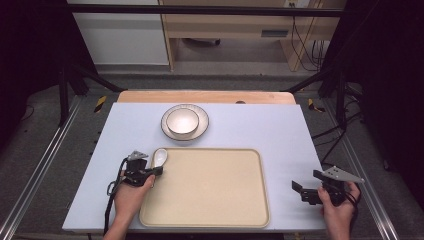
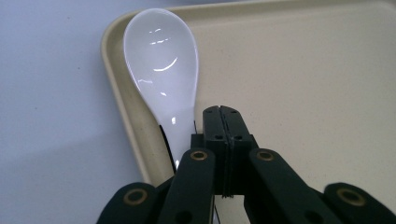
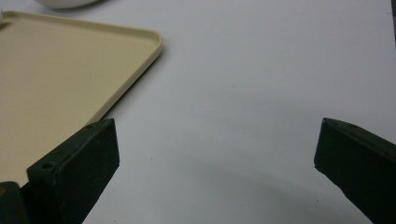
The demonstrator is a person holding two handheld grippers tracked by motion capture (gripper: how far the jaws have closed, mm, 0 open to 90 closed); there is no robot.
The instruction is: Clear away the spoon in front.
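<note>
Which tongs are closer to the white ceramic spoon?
Left. The left tongs are at the white ceramic spoon; the right tongs sit beyond the beige tray's opposite side.

Bowl: we see a white bowl (image 1: pixel 182 121) sitting upright on a plate, at the far middle of the table.
Plate: we see its dark-edged rim (image 1: pixel 202 129) ringing the bowl, just beyond the far edge of the tray, apart from it.
Table: we see a pale blue-white top (image 1: pixel 280 130) with a wooden strip (image 1: pixel 205 96) along its far edge.
Frame: we see black bars (image 1: pixel 200 10) across the top and black struts (image 1: pixel 62 95) at both sides.
Background: we see a wooden desk (image 1: pixel 225 25) beyond the table, a white cabinet (image 1: pixel 125 35) to its left, and cables (image 1: pixel 305 45) hanging at the right.
</note>
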